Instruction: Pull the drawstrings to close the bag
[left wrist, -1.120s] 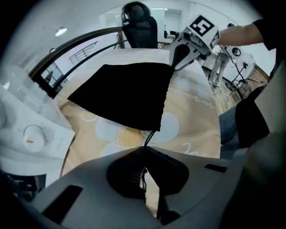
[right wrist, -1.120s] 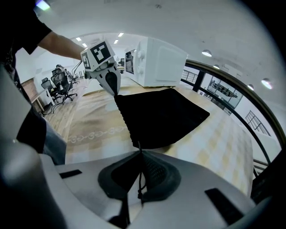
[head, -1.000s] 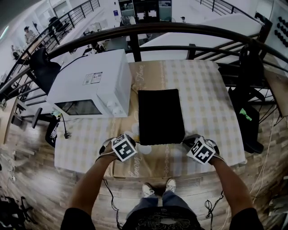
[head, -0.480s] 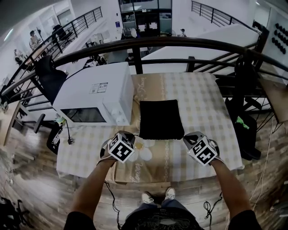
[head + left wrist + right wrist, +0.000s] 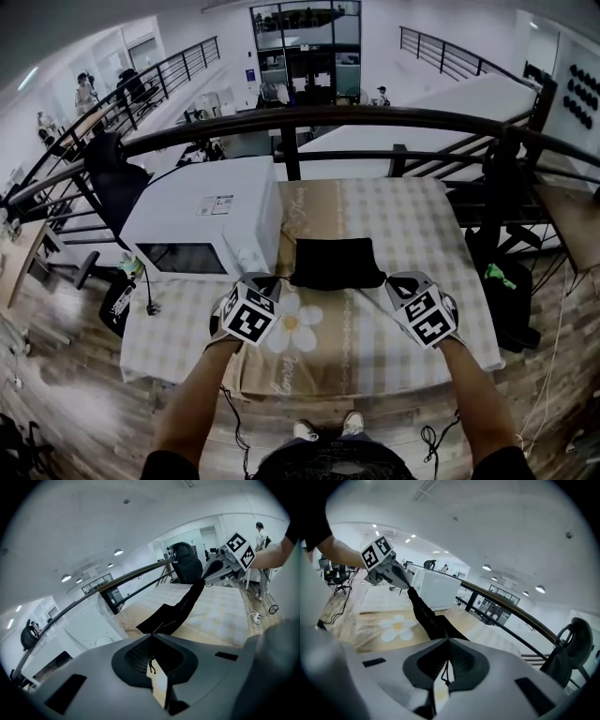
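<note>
The black drawstring bag hangs stretched between my two grippers, its near edge lifted off the table. My left gripper is shut on the drawstring at the bag's left corner. My right gripper is shut on the drawstring at the right corner. In the left gripper view the jaws pinch a thin black cord, and the bag runs across to the right gripper. The right gripper view shows its jaws closed on a cord, with the bag leading to the left gripper.
A white microwave stands on the table left of the bag. A dark railing curves behind the table. The tablecloth's white flower print lies between my grippers. A black chair stands at the table's right.
Both grippers have risen, still shut on the cords. The bag's near edge came up with them, so it looks shorter. The flower print on the cloth is now uncovered.
</note>
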Motion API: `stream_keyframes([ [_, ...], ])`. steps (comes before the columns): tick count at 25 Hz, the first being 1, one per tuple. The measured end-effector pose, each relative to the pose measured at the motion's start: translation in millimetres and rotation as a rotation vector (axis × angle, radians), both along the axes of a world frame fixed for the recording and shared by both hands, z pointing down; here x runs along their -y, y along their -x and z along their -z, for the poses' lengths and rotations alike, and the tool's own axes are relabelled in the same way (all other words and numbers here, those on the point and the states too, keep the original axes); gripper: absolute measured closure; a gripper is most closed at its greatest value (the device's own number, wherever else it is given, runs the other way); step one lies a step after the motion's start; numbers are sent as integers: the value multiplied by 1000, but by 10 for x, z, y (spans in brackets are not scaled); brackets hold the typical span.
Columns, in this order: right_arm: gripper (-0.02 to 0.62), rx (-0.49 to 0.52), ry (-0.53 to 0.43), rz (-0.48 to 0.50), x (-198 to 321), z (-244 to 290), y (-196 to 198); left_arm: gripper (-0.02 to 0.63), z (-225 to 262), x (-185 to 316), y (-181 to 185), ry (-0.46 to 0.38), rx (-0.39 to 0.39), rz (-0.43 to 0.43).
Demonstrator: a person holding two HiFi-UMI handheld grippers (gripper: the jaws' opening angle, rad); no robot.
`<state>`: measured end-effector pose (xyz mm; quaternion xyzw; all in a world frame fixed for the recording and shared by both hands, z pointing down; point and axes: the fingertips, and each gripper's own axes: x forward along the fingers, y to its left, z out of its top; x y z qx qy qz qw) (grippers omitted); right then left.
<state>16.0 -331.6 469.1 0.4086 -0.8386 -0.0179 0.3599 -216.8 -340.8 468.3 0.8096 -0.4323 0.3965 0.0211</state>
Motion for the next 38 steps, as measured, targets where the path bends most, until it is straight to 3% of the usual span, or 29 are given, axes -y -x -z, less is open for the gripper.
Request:
stream_keyframes([
  [14,574,101,-226,-44,248,1162,-56,580,1096,152,6,-224,-137,115],
  [26,573,278,-423,-138,308,2165,-104,580,2153,199,-2,-469,-322,199],
  [30,574,336,-485,-178,275,2414,-115,580,2346,168,10,-533,-367,230],
  [38,574,326,-594,-242,218,2631,-144,580,2547,114,87,-615,-411,295],
])
